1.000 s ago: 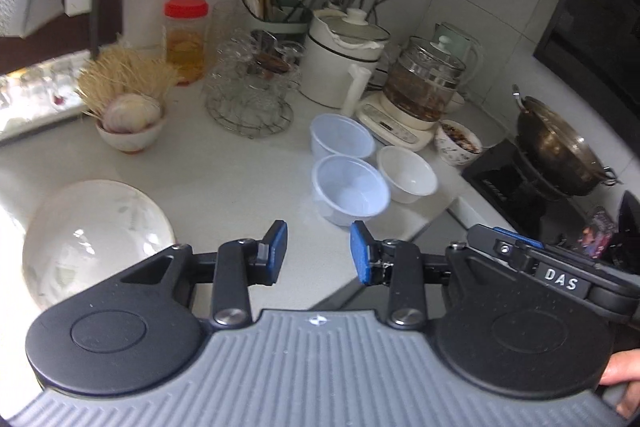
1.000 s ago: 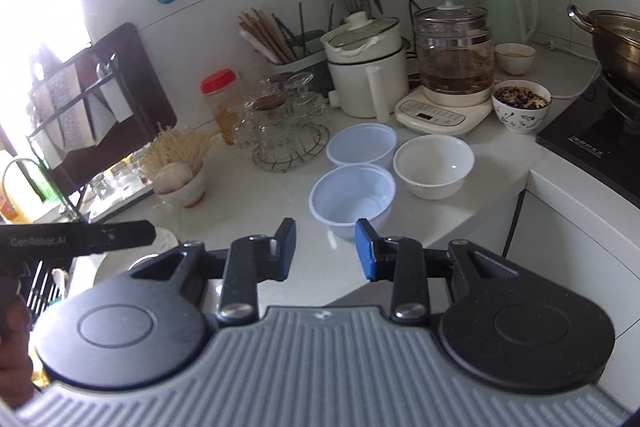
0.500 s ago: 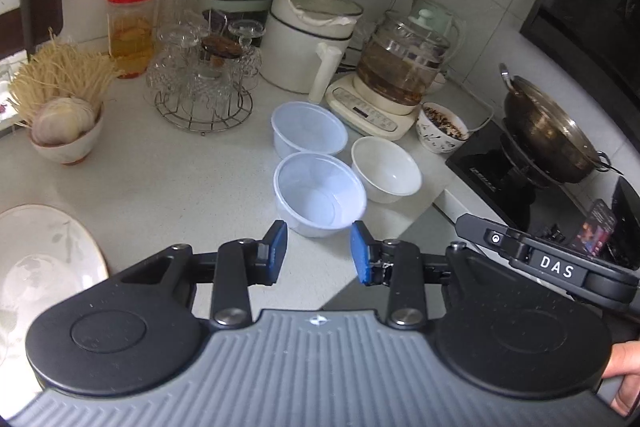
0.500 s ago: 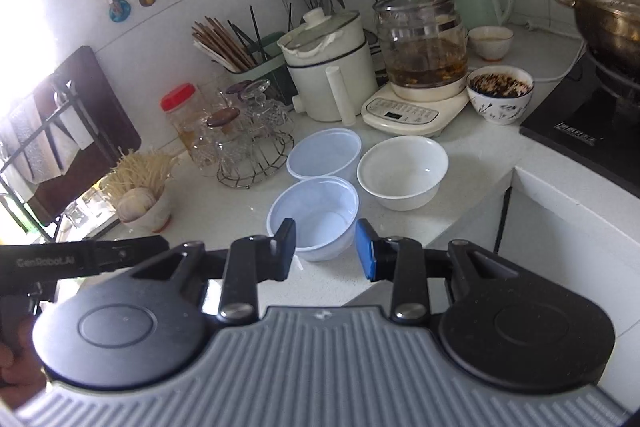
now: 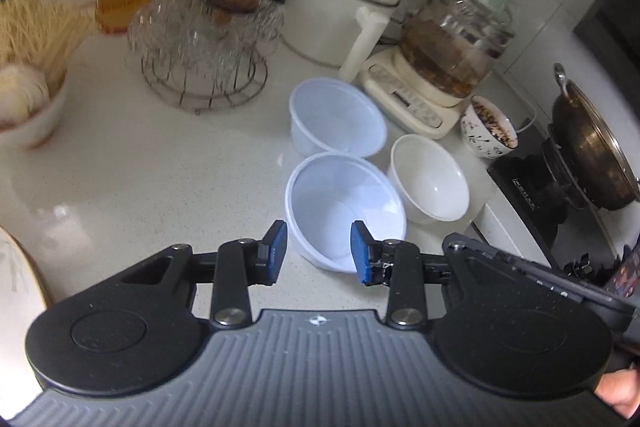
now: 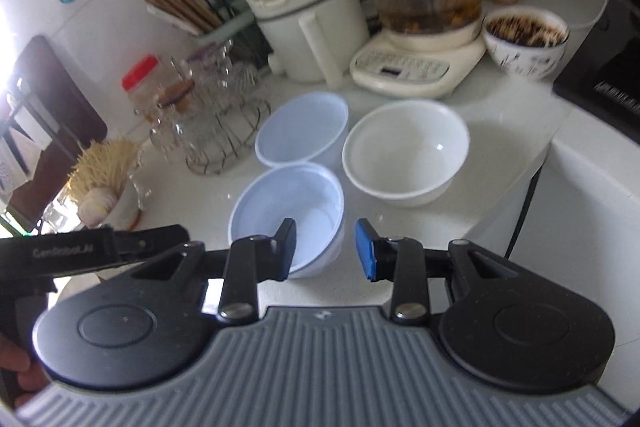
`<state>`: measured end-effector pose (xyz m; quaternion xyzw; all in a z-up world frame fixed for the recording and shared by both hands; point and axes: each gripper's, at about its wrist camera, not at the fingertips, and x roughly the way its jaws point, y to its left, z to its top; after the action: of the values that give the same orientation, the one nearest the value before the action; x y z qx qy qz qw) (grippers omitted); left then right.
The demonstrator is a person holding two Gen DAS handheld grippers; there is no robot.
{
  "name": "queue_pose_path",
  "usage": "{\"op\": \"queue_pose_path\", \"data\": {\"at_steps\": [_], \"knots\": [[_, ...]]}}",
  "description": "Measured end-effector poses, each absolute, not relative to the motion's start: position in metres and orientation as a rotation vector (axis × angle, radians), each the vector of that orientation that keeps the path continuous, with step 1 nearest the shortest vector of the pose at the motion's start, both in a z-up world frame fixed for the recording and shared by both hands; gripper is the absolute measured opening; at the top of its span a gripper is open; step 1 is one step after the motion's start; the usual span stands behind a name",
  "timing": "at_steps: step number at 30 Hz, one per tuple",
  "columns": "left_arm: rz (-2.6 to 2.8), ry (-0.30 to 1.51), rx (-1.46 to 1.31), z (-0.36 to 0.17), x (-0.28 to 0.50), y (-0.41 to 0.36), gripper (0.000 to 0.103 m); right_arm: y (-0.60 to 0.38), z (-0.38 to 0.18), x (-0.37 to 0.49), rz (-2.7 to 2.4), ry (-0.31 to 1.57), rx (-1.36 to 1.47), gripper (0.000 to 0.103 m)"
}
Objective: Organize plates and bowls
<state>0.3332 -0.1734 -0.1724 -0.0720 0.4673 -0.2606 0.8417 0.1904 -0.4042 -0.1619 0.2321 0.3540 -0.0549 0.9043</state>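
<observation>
Three empty bowls are found clustered on the white desk (image 5: 168,187): a near translucent plastic bowl (image 5: 344,205), a second plastic bowl (image 5: 336,117) just behind it, and a white ceramic bowl (image 5: 430,181) just beside the near one, towards the stove side. A plate (image 5: 16,291) is seen only as a rim at the left edge of the left wrist view, well apart from the bowls. The left gripper (image 5: 318,247) is angled downward with its jaws parted and nothing held, the near edge of the front plastic bowl being framed between them without contact. The right gripper (image 6: 326,247) is likewise tilted downward, jaws released and empty, and is lined up on the right-hand rim of the same bowl. Both tools are therefore judged to be aimed at one bowl, and a collision between them is the chief risk noted. The plastic bowl is judged light and thin-walled; a push from one finger before closure could slide it into the ceramic bowl or towards the desk edge, which lies close in front. A pinch on the rim alone could flex it and let it slip. The wire rack of glassware (image 5: 204,47) and the glass kettle (image 5: 456,47) stand near enough to be struck by a wide swing.
</observation>
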Motion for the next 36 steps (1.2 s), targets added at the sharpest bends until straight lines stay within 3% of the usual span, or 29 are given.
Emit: {"op": "queue_pose_path", "data": {"at_steps": [13,23,36], "knots": [[-0.518,1.107,-0.173,-0.221,0.376,-0.185,0.040,-0.403,-0.200,0.233,-0.123,0.840,0.522,0.036],[-0.512,1.136,-0.231,-0.236,0.389,-0.185,0.011,-0.405,-0.208,0.248,-0.116,0.854,0.533,0.017],[-0.483,1.068,-0.251,-0.212,0.370,-0.156,0.010,-0.380,-0.193,0.246,-0.059,0.829,0.487,0.014]]}}
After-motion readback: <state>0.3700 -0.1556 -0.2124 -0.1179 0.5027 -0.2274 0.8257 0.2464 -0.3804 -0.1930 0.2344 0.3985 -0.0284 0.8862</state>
